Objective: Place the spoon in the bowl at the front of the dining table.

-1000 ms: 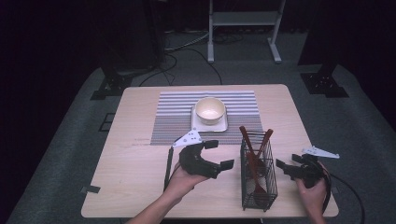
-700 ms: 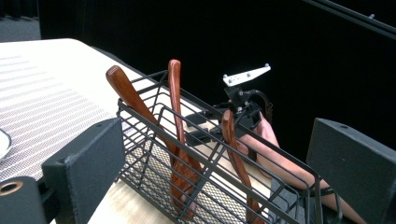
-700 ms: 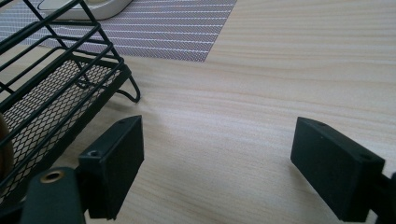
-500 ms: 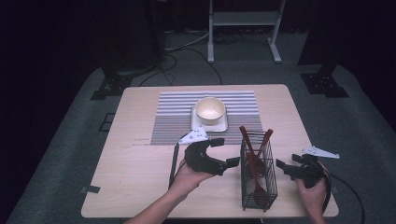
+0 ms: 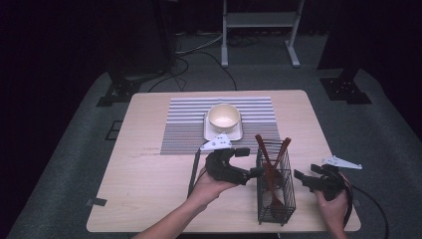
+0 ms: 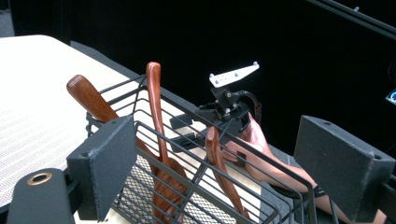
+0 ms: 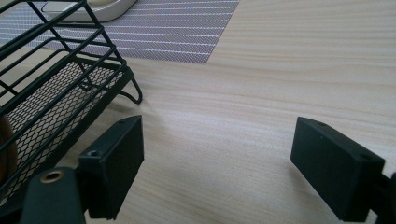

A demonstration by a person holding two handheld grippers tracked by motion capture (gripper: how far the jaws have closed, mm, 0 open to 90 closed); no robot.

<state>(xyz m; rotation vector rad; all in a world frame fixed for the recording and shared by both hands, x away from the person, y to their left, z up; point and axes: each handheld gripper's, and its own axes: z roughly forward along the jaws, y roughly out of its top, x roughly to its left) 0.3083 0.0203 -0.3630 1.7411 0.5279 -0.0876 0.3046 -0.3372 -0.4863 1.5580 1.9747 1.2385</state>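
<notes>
From the high view we see a wooden table (image 5: 149, 169) with a striped placemat (image 5: 184, 124), on which a cream bowl (image 5: 224, 116) sits on a small white square tray (image 5: 238, 132). Near the front edge stands a black wire utensil basket (image 5: 275, 199) holding dark wooden spoons (image 5: 269, 167) that lean upward. The left gripper (image 5: 249, 162) is held just beside the basket's left wall, jaws spread. The right gripper (image 5: 300, 178) hovers to the basket's right, near the table edge, pointing toward it, jaws apart.

Along the left gripper view, our left gripper (image 6: 233, 154) has its two black jaws wide apart, with the basket rim (image 6: 187, 140) between them and close in front. Three wooden handles (image 6: 154, 88) rise from it. Beyond it we see the other hand (image 6: 261, 144) with its gripper.

Along the right gripper view, our right gripper (image 7: 217, 151) has its jaws well apart over bare table. The basket's mesh corner (image 7: 56, 88) stands at left, beside the left jaw, with the placemat edge (image 7: 187, 32) beyond.
</notes>
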